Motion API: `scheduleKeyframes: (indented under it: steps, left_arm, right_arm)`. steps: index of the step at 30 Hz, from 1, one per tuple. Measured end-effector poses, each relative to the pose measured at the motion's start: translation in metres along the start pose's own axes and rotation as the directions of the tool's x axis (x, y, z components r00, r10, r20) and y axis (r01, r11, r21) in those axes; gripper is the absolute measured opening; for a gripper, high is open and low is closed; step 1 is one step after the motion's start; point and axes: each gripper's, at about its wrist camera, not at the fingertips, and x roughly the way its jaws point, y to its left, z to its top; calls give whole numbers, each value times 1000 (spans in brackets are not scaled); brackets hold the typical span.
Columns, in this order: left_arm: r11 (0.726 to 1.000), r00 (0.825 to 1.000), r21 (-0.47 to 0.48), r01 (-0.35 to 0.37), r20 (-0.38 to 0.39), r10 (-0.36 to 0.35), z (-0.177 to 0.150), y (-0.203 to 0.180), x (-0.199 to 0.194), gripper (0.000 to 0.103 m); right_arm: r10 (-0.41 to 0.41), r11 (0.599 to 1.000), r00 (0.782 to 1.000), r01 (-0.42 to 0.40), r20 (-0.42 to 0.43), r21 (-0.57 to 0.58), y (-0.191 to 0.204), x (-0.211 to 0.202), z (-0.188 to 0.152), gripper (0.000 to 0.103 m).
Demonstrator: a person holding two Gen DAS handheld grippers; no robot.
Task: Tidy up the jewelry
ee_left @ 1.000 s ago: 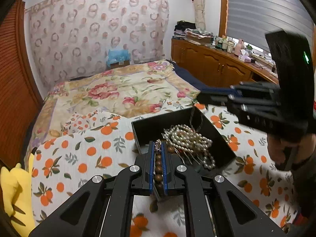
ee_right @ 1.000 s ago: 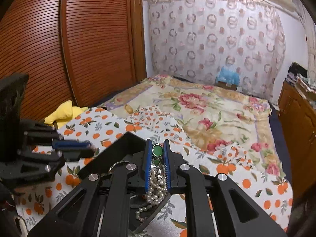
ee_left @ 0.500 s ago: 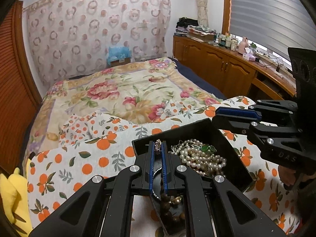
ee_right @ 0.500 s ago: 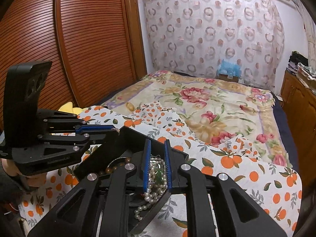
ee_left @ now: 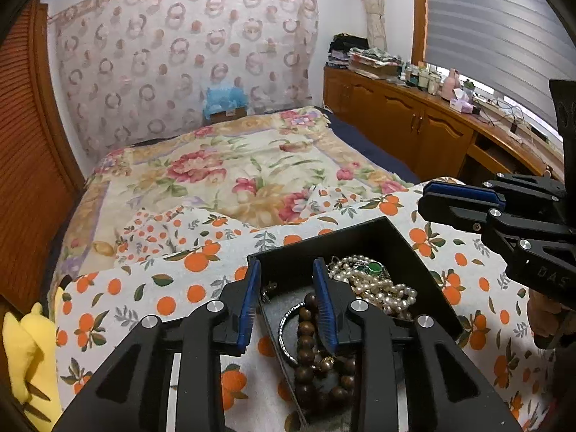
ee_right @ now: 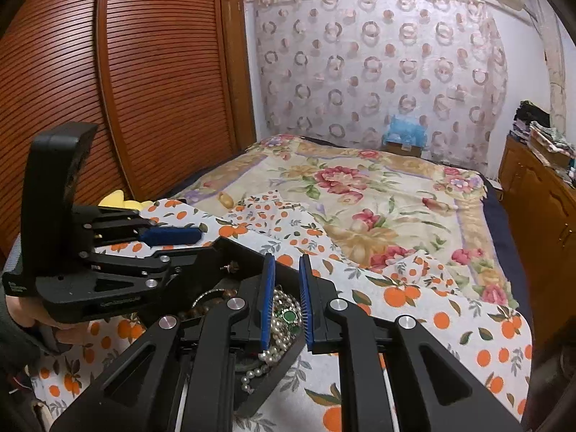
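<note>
A black box (ee_left: 396, 237) stands on the orange-print cloth. In it lie a pearl necklace (ee_left: 381, 288) with a green pendant (ee_left: 374, 268) and a brown bead bracelet (ee_left: 306, 338). My left gripper (ee_left: 288, 300) hovers over the box's near left corner. Its jaws are opening, and the bracelet lies loose below them, touching neither pad. My right gripper (ee_right: 287, 298) hangs above the pearl necklace (ee_right: 279, 345), shut to a narrow slit with nothing gripped. In the left wrist view the right gripper (ee_left: 426, 201) sits off the box's right side, nothing hanging from it.
The orange-print cloth (ee_left: 172, 288) covers the near end of a bed with a floral spread (ee_left: 230, 165). A yellow soft toy (ee_left: 21, 352) lies at the left edge. Wooden cabinets (ee_left: 414, 126) line the right wall, slatted wardrobe doors (ee_right: 144, 90) the left.
The left jaws have parted and the brown bead bracelet they held now lies in the box. The right gripper has drawn off to the box's right side; the pearls stay in the box.
</note>
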Motion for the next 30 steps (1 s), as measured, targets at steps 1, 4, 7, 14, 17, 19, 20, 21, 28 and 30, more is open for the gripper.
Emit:
scheduleKeyframes:
  steps: [1, 4, 7, 14, 17, 19, 20, 21, 28, 30]
  left_arm:
    - [1000, 1000, -3, -2, 1, 2, -2, -1, -2, 30]
    - [1000, 1000, -2, -13, 12, 13, -8, -4, -14, 41]
    - [1000, 1000, -1, -22, 20, 22, -14, -9, -25, 55]
    - [998, 998, -22, -54, 45, 55, -31, -14, -58, 84]
    - [997, 996, -35, -71, 58, 73, -37, -16, -72, 91]
    - [996, 994, -48, -81, 67, 84, -41, -18, -80, 94]
    - [995, 993, -58, -86, 75, 90, -43, -17, -86, 94]
    - [994, 992, -69, -89, 83, 94, -46, -17, -91, 95]
    - [986, 983, -112, -122, 122, 135, -69, -25, -123, 95]
    - [983, 981, -131, -126, 128, 143, -75, -25, -132, 95]
  right_arm:
    - [-9, 1000, 1000, 9, 0, 3, 0, -3, -2, 15]
    - [-26, 1000, 1000, 26, 5, 9, 2, -12, -7, 15]
    - [-45, 999, 999, 45, 14, 18, 7, -22, -15, 15]
    - [-83, 995, 996, 81, 35, 54, 17, -46, -28, 39]
    - [-100, 992, 994, 96, 52, 79, 21, -59, -35, 54]
    - [-117, 989, 991, 111, 58, 93, 22, -68, -39, 57]
    - [-128, 988, 990, 121, 67, 101, 24, -74, -41, 66]
    - [-141, 985, 987, 132, 79, 111, 27, -82, -44, 71]
    - [-205, 971, 969, 183, 136, 157, 42, -122, -62, 100]
    - [-220, 967, 965, 196, 143, 164, 45, -130, -66, 100]
